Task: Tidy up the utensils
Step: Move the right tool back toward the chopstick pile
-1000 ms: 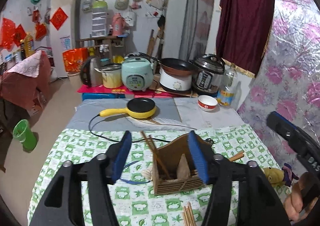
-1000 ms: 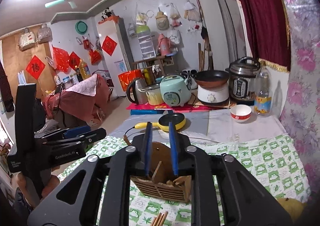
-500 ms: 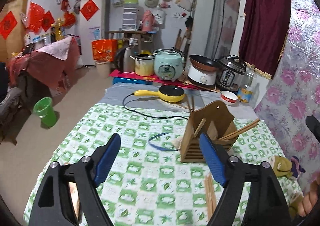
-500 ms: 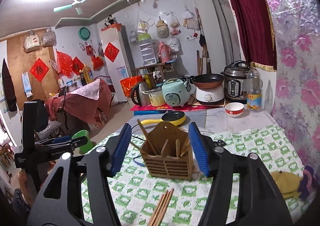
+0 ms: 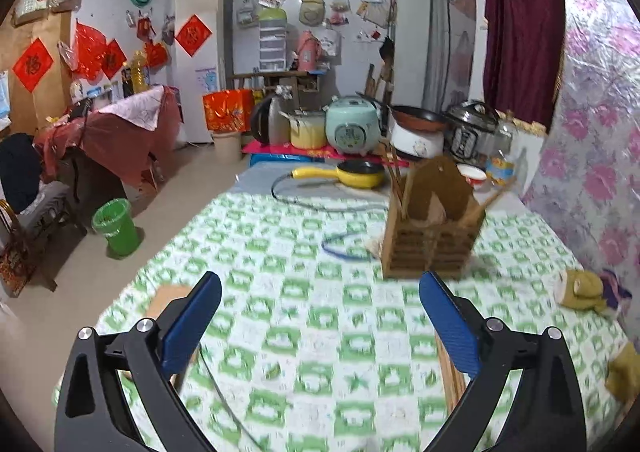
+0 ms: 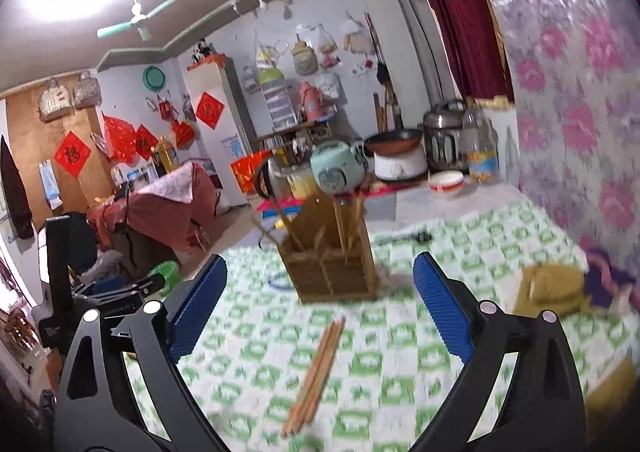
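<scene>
We hold the left tool (image 5: 320, 326) above the green-checked cloth of the desk (image 5: 320, 352), its blue pads spread wide with nothing between them. The right tool (image 6: 320, 302) hangs the same way, fully parted and gripping nothing. Ahead of both stands the wooden holder (image 5: 432, 236), upright on the cloth, with several chopsticks leaning out of its compartments; which compartment each sits in we cannot tell through the blur. A loose bundle of chopsticks (image 6: 316, 368) lies flat on the cloth in front of the holder, apart from it and between the right tool's pads in its view. A blue band (image 5: 344, 250) lies just left of the holder. Behind it sits a yellow pan (image 5: 352, 174) with its cord
</scene>
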A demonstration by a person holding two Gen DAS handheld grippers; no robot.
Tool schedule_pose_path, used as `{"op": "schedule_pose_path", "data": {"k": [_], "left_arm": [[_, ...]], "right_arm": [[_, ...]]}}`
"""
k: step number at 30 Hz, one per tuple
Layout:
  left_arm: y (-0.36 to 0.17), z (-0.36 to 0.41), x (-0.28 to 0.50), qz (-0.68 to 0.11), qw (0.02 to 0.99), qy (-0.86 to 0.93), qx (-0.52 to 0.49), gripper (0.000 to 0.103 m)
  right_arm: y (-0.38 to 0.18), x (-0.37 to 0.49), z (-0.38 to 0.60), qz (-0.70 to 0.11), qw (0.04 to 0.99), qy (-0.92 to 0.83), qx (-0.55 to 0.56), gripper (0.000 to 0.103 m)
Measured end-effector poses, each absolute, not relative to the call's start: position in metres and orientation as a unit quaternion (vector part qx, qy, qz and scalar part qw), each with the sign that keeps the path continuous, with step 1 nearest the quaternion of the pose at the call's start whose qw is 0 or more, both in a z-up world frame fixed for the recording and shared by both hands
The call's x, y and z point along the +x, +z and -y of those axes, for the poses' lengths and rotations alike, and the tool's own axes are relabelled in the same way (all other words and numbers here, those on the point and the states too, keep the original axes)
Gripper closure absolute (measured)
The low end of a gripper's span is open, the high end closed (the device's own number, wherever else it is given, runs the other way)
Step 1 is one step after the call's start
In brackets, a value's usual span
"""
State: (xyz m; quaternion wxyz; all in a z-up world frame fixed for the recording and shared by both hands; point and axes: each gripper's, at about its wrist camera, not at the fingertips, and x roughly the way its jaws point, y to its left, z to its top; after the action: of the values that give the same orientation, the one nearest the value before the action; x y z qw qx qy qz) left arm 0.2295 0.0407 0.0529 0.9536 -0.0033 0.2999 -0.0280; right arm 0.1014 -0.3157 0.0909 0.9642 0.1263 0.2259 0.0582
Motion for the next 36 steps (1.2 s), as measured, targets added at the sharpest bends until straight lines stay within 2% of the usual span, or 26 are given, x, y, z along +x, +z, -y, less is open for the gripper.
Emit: {"op": "schedule_pose_path", "data": {"k": [14, 22, 28, 36], "left_arm": [[-0.042, -0.045, 0.218, -0.401, 0.913, -0.071, -0.006, 0.006], [-0.072, 0.006, 0.205, -0.433, 0.884, -0.165, 0.068, 0.006], [-0.089, 0.04, 0.193, -0.443, 0.86, -0.22, 0.126, 0.006], [-0.104, 0.059, 0.208, -0.476, 0.836, -0.232, 0.141, 0.006]], "right_arm": [[0.01, 0.1, 0.315, -0.307, 0.949, 0.006, 0.07, 0.011], [-0.017, 0.113, 0.319, -0.334, 0.942, -0.033, 0.027, 0.011], [-0.036, 0.123, 0.342, -0.362, 0.929, -0.039, 0.067, 0.011], [-0.053, 0.129, 0.367, -0.391, 0.906, -0.005, 0.162, 0.011]]}}
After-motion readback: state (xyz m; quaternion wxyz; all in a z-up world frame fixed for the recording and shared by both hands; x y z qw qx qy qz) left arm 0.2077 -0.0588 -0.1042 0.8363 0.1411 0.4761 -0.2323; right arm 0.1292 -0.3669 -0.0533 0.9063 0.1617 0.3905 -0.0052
